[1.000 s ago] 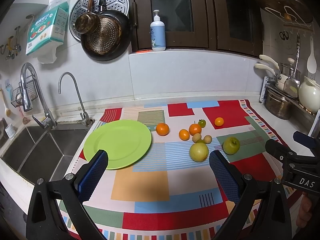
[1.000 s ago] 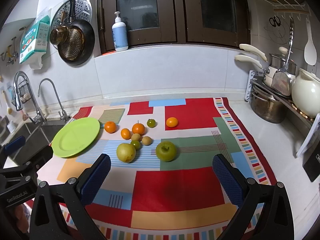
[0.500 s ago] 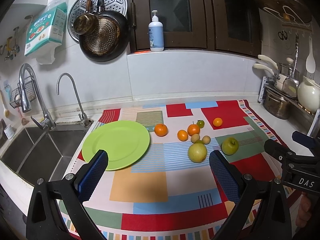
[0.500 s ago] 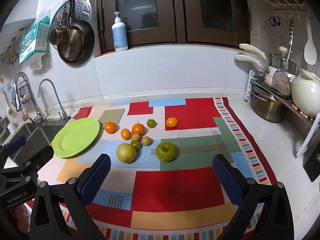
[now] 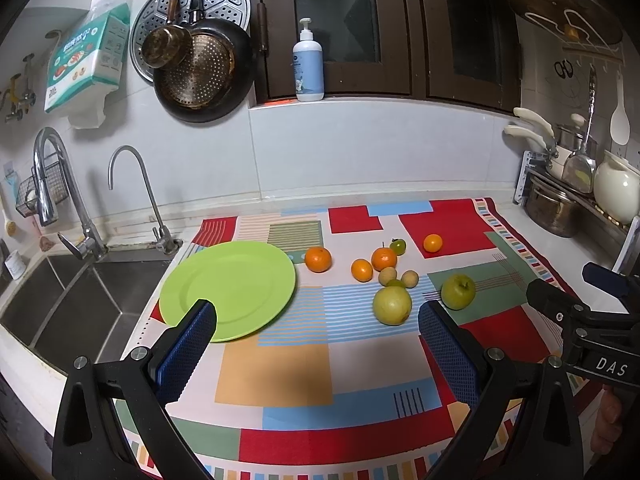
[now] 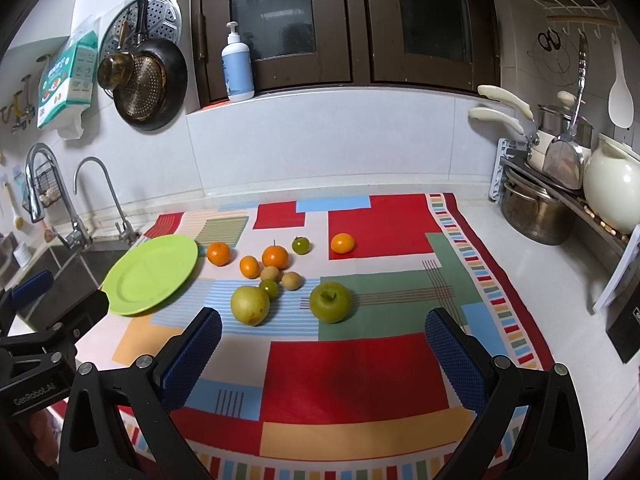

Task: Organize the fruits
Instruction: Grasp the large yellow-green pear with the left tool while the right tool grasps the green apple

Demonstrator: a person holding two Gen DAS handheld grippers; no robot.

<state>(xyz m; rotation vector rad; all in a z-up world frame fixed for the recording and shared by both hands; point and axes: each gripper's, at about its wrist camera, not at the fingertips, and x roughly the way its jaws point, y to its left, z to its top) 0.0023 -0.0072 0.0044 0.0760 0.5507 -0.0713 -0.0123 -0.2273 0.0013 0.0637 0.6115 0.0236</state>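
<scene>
Kitchen counter covered by a patchwork cloth (image 6: 360,364) in red, blue, green and peach blocks, seen from two handheld grippers. Low in the left wrist view, the left gripper (image 5: 316,336) hovers above the cloth with its blue-padded jaws spread wide and nothing between them. Low in the right wrist view, the right gripper (image 6: 322,340) does the same, jaws wide apart and empty.

Left of centre in both views lies a lime green plate (image 5: 228,290), bare, its left rim reaching toward a steel sink (image 5: 60,300) with two taps. All fruit sits on the cloth to the right of the plate. Just beside the plate's right rim is an orange (image 5: 318,259). Further right come a smaller orange (image 5: 362,270) and a stemmed orange (image 5: 384,258), close together. Behind them sits a small green tomato (image 5: 398,245), and apart to its right, on a red patch, a small tangerine (image 5: 433,243). Two small tan fruits (image 6: 280,277) lie near the stemmed orange, with a little green fruit (image 6: 269,288) touching a pale yellow-green pear (image 6: 250,305) in front. Right of the pear, a gap between them, stands a green apple (image 6: 331,302), stem up.

On the window ledge at upper centre stands a pump bottle (image 6: 238,72). Pans (image 5: 196,72) hang on the wall at upper left. Pots and a cream kettle (image 6: 612,188) crowd the right edge.
</scene>
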